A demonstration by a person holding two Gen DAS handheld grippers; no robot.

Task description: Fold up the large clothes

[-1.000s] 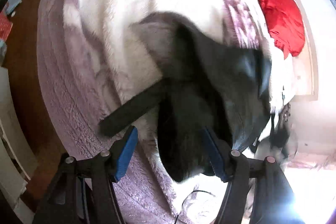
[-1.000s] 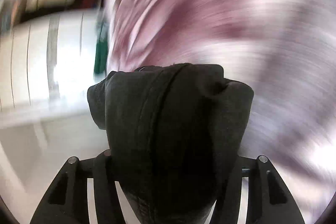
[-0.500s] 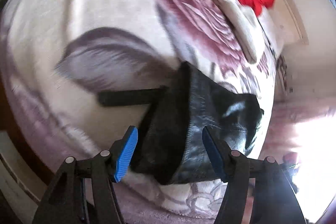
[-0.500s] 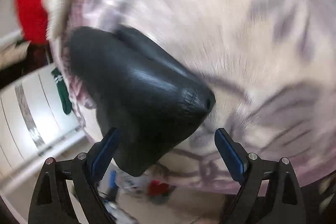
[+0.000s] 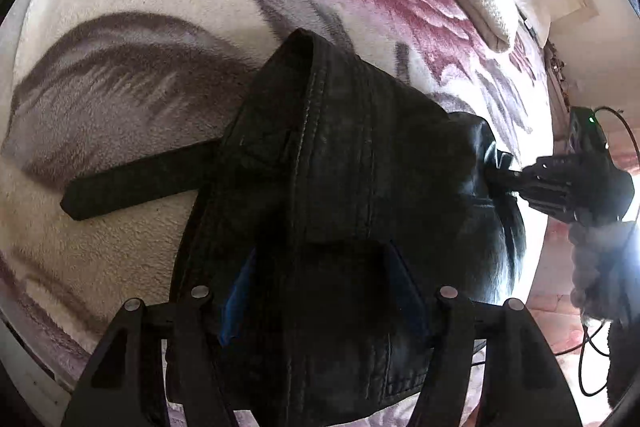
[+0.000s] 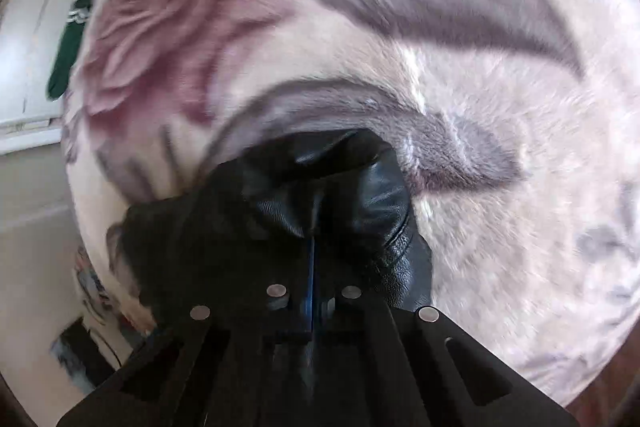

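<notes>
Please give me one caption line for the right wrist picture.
Right claw shut on black leather garment above the floral plush blanket.
</notes>
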